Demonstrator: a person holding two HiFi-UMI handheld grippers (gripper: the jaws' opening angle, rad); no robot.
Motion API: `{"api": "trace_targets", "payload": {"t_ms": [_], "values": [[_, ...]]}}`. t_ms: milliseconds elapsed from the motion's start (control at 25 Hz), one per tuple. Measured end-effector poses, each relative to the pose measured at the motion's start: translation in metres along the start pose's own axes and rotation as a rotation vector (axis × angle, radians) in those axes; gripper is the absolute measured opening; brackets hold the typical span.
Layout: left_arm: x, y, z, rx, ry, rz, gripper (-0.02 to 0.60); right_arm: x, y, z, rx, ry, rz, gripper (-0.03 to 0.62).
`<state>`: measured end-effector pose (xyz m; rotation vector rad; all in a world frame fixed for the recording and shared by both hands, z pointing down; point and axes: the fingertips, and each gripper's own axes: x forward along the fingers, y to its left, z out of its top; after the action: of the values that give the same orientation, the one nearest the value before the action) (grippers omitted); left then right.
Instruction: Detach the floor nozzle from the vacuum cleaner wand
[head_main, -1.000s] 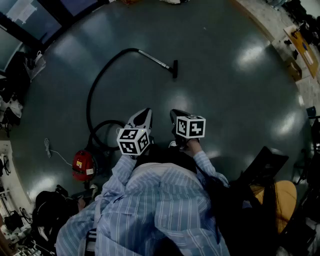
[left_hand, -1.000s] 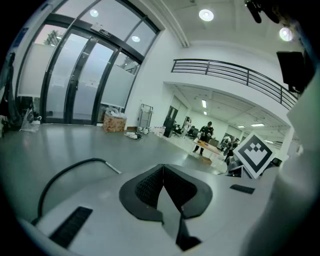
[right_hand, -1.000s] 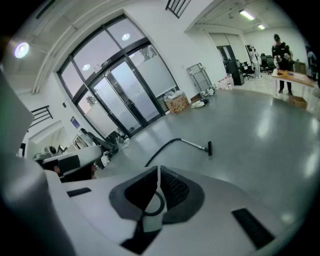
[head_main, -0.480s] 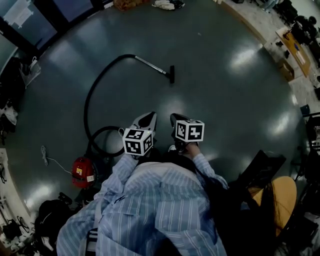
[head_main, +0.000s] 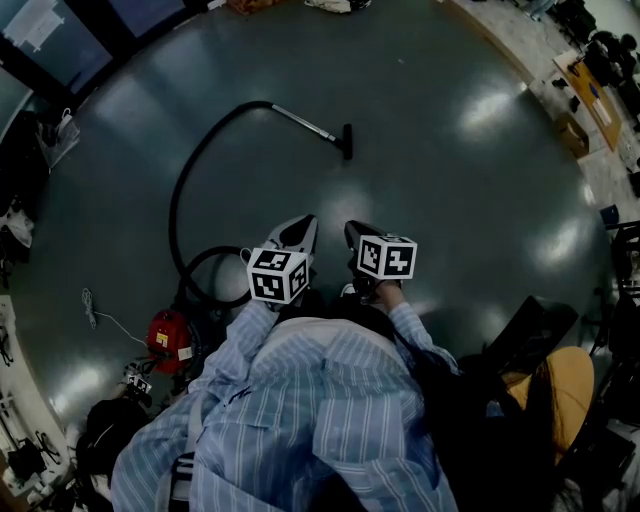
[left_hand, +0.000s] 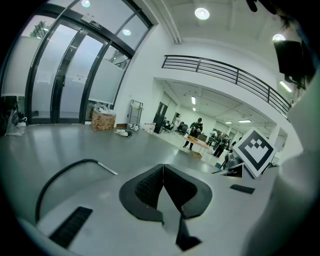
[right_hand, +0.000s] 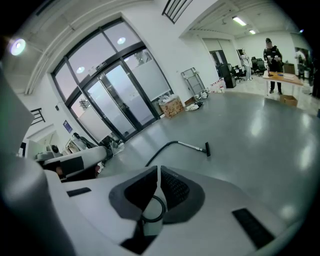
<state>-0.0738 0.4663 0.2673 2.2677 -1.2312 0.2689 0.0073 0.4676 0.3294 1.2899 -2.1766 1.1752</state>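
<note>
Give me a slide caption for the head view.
Left gripper and right gripper shut, above the floor where the red vacuum cleaner, hose, wand and floor nozzle lie untouched.

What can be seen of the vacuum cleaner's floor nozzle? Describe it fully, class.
The floor nozzle is a small, dark, narrow bar lying on the glossy grey floor, still joined crosswise to the end of the silvery wand, which runs back into the black hose. Only floor and wand touch it. Its finer details are too small to tell.
</note>
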Motion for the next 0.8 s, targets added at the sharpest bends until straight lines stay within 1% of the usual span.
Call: {"api": "trace_targets", "payload": {"t_ms": [280, 480, 800], "values": [[-0.002, 0.007, 0.000, -0.022, 0.016, -0.040, 0.008, 0.006, 0.003, -0.002, 0.006, 0.007, -0.032, 0.026], [-0.004, 0.016, 0.002, -0.003, 0.023, -0.060, 0.008, 0.013, 0.008, 0.002, 0.033, -0.002, -0.052, 0.025], [-0.012, 0.039, 0.004, -0.006, 0.028, -0.071, 0.008, 0.029, 0.025, 0.001, 0.010, 0.004, -0.055, 0.025]]}}
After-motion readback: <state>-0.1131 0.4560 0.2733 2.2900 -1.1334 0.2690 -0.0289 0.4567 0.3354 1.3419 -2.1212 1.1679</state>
